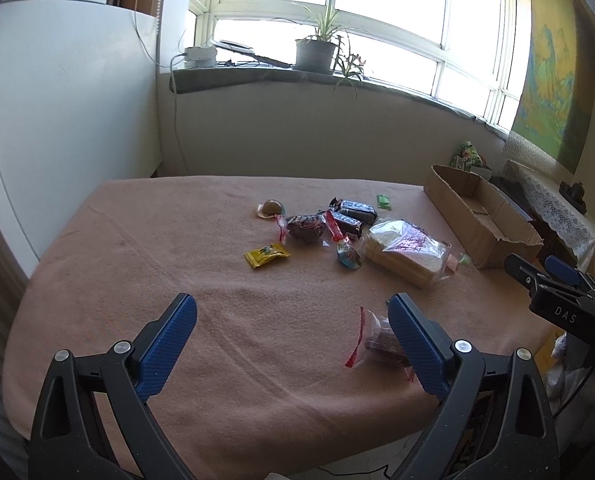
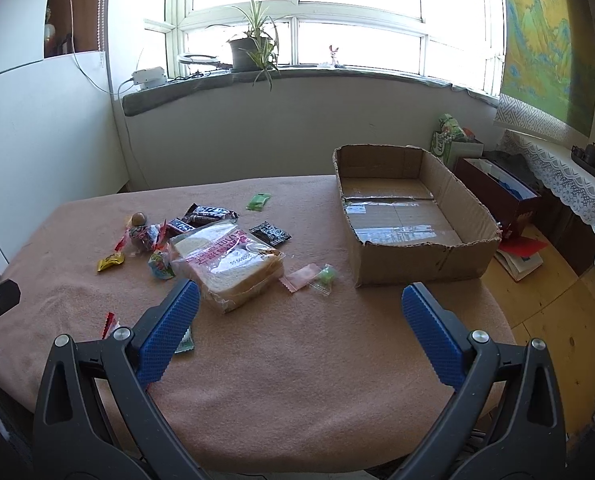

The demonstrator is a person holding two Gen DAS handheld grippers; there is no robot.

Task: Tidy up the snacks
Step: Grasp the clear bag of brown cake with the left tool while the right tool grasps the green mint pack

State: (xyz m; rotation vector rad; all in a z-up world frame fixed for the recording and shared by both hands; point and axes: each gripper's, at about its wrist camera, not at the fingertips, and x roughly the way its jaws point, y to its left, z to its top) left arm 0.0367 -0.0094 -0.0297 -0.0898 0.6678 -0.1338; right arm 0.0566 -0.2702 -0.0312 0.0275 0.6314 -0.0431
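Several snacks lie on a pink blanket-covered table (image 2: 297, 360): a bagged loaf of sliced bread (image 2: 227, 262) (image 1: 407, 250), dark chocolate bars (image 2: 209, 213) (image 1: 353, 210), a yellow candy (image 2: 110, 261) (image 1: 266, 255), a black packet (image 2: 270, 233), a green packet (image 2: 258, 201), small pink and green sweets (image 2: 313, 276). An empty cardboard box (image 2: 413, 216) (image 1: 477, 216) stands at the right. My left gripper (image 1: 291, 314) is open above the near table; a clear-wrapped cake (image 1: 377, 342) lies by its right finger. My right gripper (image 2: 297, 304) is open, holding nothing.
A window sill behind the table carries a potted plant (image 2: 253, 46) and a white device (image 2: 149, 76). Right of the table are a dark red box (image 2: 497, 192), books on a wooden floor (image 2: 521, 256) and a lace-covered shelf (image 2: 569, 184). A white panel (image 1: 57, 120) stands at the left.
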